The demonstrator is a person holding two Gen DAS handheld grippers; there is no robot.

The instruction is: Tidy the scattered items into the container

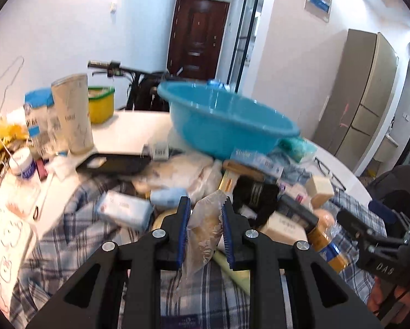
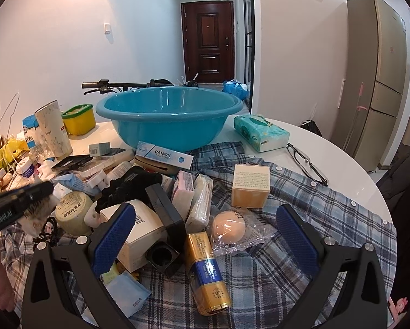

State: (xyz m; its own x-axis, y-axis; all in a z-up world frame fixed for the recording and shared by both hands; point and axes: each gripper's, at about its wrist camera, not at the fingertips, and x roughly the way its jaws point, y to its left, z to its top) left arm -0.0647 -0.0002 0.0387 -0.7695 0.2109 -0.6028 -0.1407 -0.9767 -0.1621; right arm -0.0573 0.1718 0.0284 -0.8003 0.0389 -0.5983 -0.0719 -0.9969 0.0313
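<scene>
Blue basin (image 2: 168,120) near table edge (image 2: 353,170)

— What does the blue basin (image 2: 168,118) look like?
— A round, glossy blue plastic tub, upright and with nothing visible inside, at the far side of the white bench (image 2: 342,170).

— And the scattered items?
— They lie heaped on a plaid shirt (image 2: 301,219) just in front of it: a gold-and-blue battery (image 2: 207,271) on its side, a peach sponge in a clear wrapper (image 2: 228,226), a cream box (image 2: 250,189) upright, a "RAISON" carton (image 2: 163,155) flat against the basin's foot.

— Anything lifted?
— A crumpled clear plastic bag (image 1: 205,227), pinched between the left tongs (image 1: 205,227), above the pile.
</scene>
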